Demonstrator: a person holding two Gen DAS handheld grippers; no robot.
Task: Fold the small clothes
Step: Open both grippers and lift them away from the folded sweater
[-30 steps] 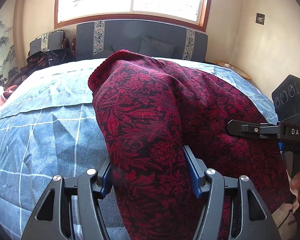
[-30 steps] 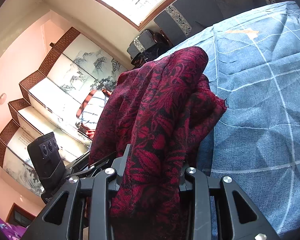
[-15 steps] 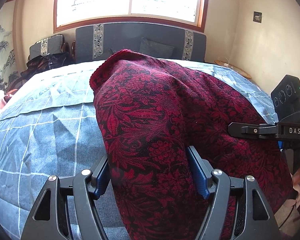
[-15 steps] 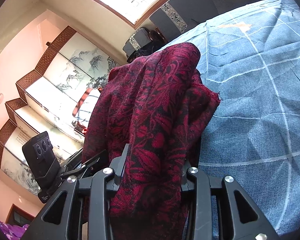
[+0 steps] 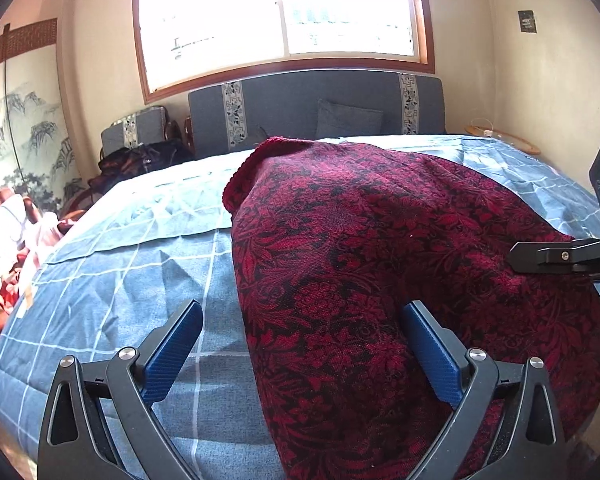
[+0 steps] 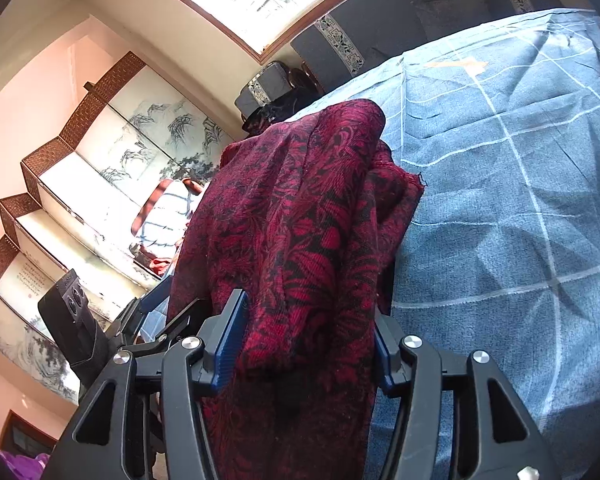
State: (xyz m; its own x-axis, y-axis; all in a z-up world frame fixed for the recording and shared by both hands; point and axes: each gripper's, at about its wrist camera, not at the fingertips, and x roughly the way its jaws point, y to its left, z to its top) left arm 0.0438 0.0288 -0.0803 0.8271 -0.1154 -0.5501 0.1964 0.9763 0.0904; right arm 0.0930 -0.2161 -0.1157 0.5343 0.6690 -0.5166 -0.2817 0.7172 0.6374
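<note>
Between left gripper (image 5: 302, 346) pads: red-and-black garment (image 5: 380, 264), jaws just been opening, now wide; left pad (image 5: 172, 350) clear of cloth, right one touching it. Right gripper (image 6: 306, 340): jaws also opening, garment bunched between, pads at cloth. Garment draped over blue checked bed (image 5: 112, 280); headboard (image 5: 316, 100) and window (image 5: 276, 12) beyond.

The left claw (image 5: 302, 332) has been opened wide: its left pad (image 5: 172, 350) is now clear of the cloth (image 5: 380, 264). The right claw (image 6: 306, 338) has been opened partway, with the cloth still between its pads.
</note>
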